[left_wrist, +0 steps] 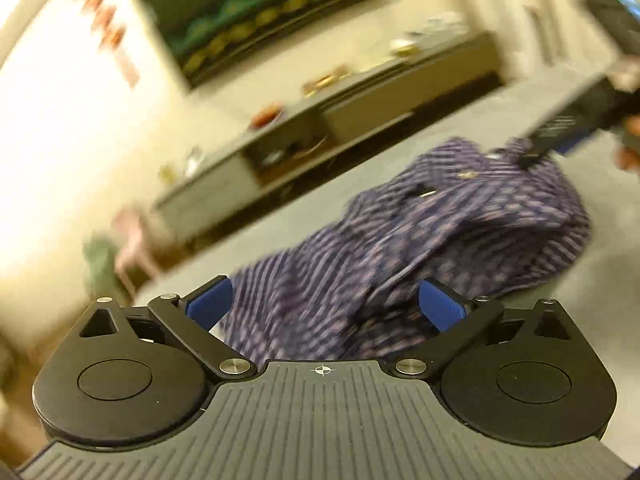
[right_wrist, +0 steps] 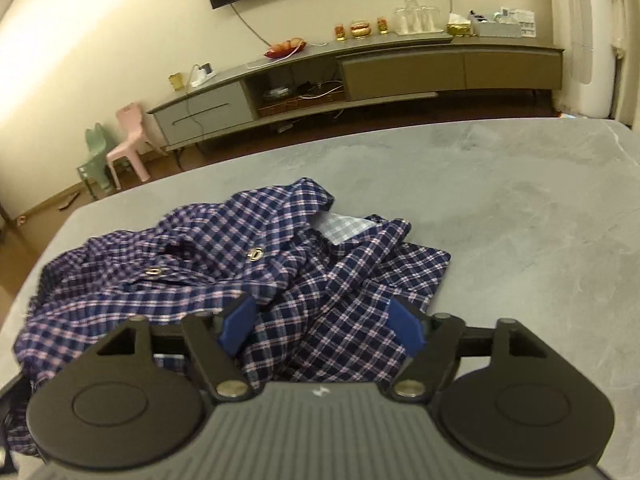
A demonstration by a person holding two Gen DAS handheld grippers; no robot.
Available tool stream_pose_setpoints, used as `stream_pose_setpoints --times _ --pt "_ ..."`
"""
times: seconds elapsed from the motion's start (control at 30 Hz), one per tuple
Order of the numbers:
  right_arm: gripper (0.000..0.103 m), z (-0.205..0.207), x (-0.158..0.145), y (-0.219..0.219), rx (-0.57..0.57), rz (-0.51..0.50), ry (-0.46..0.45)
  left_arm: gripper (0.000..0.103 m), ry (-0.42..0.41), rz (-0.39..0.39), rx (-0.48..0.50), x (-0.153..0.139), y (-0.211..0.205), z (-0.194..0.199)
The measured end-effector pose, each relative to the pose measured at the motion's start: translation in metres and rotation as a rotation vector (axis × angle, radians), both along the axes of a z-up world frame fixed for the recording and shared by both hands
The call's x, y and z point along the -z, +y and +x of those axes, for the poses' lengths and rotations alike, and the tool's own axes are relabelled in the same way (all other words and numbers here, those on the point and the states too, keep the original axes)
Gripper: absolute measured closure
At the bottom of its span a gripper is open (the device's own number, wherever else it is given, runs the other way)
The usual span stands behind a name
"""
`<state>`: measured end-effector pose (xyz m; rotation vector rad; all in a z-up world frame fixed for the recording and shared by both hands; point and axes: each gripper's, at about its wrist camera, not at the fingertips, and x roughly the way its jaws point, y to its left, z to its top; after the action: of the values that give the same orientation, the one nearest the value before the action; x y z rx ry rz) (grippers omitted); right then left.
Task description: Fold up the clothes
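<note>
On the grey stone-look table [right_wrist: 500, 200] a crumpled navy-and-pink checked cotton shirt [right_wrist: 256, 264] is heaped, not yet spread. Both the left tongs [left_wrist: 326, 304] and right tongs [right_wrist: 322, 326] are held wide, empty, apparently poised to take hold of the cloth.

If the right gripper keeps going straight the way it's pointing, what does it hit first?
Most likely the crumpled plaid shirt: the right gripper is open, and the fabric lies directly between and ahead of its blue pads on the grey table. How far off the cloth is cannot be judged.
</note>
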<state>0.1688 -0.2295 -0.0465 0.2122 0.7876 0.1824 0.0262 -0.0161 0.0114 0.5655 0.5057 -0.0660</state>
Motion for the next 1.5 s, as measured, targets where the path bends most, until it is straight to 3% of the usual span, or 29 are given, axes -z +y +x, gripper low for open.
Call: stream_pose_setpoints --times 0.1,0.2,0.23,0.27,0.3,0.33,0.4,0.6,0.73,0.8,0.83,0.9,0.93,0.97,1.2,1.27,1.3,1.33,1.37,1.43,1.5 --pt "0.024 0.005 0.007 -0.003 0.025 -0.001 0.011 0.009 -0.002 0.039 0.072 0.009 -0.026 0.004" --pt "0.026 0.011 0.014 -0.011 0.036 0.073 0.043 0.009 0.038 0.041 0.110 0.026 -0.048 0.019" --pt "0.052 0.016 0.018 -0.012 0.004 0.123 0.069 0.010 0.057 0.036 0.118 0.032 -0.055 0.026" --pt "0.068 0.020 0.023 -0.014 -0.031 0.176 0.095 0.012 0.075 0.030 0.124 0.037 -0.060 0.032" --pt "0.096 0.024 0.026 -0.012 -0.070 0.220 0.118 0.012 0.089 0.015 0.116 0.039 -0.062 0.036" --pt "0.097 0.025 0.025 -0.009 -0.092 0.224 0.114 0.013 0.104 0.000 0.109 0.040 -0.064 0.041" --pt "0.099 0.024 0.020 -0.002 -0.130 0.221 0.100 0.013 0.133 -0.031 0.095 0.044 -0.067 0.050" --pt "0.099 0.001 -0.032 0.012 -0.270 0.326 -0.032 0.013 0.172 -0.076 0.079 0.044 -0.077 0.066" --pt "0.099 -0.001 -0.033 0.009 -0.257 0.331 -0.017 0.014 0.190 -0.083 0.079 0.040 -0.078 0.068" --pt "0.099 0.001 -0.031 0.007 -0.234 0.329 -0.002 0.024 0.201 -0.087 0.082 0.039 -0.078 0.069" --pt "0.099 0.001 -0.031 0.004 -0.224 0.330 0.002 0.035 0.203 -0.087 0.084 0.038 -0.079 0.068" --pt "0.099 0.001 -0.033 0.004 -0.211 0.320 -0.005 0.066 0.200 -0.099 0.090 0.035 -0.079 0.067" --pt "0.099 0.000 -0.035 0.006 -0.206 0.310 -0.013 0.093 0.200 -0.134 0.087 0.029 -0.075 0.067" --pt "0.099 -0.002 -0.037 0.007 -0.202 0.295 -0.026 0.096 0.201 -0.169 0.085 0.024 -0.071 0.067" --pt "0.098 -0.017 -0.060 0.007 -0.198 0.213 -0.111 0.102 0.137 -0.489 0.022 -0.048 -0.007 0.056" --pt "0.094 -0.020 -0.066 0.008 -0.212 0.217 -0.129 0.102 0.112 -0.592 -0.018 -0.068 0.022 0.051" --pt "0.086 -0.022 -0.068 0.009 -0.221 0.222 -0.138 0.102 0.104 -0.635 -0.053 -0.072 0.039 0.052" --pt "0.076 -0.024 -0.068 0.010 -0.215 0.207 -0.144 0.102 0.104 -0.649 -0.105 -0.070 0.055 0.054" --pt "0.074 -0.025 -0.068 0.011 -0.208 0.191 -0.149 0.101 0.110 -0.660 -0.158 -0.067 0.072 0.057" --pt "0.067 -0.025 -0.067 0.014 -0.194 0.162 -0.148 0.100 0.213 -0.682 -0.268 -0.039 0.105 0.075" --pt "0.066 -0.022 -0.062 0.015 -0.180 0.138 -0.131 0.092 0.269 -0.685 -0.359 -0.015 0.125 0.078"
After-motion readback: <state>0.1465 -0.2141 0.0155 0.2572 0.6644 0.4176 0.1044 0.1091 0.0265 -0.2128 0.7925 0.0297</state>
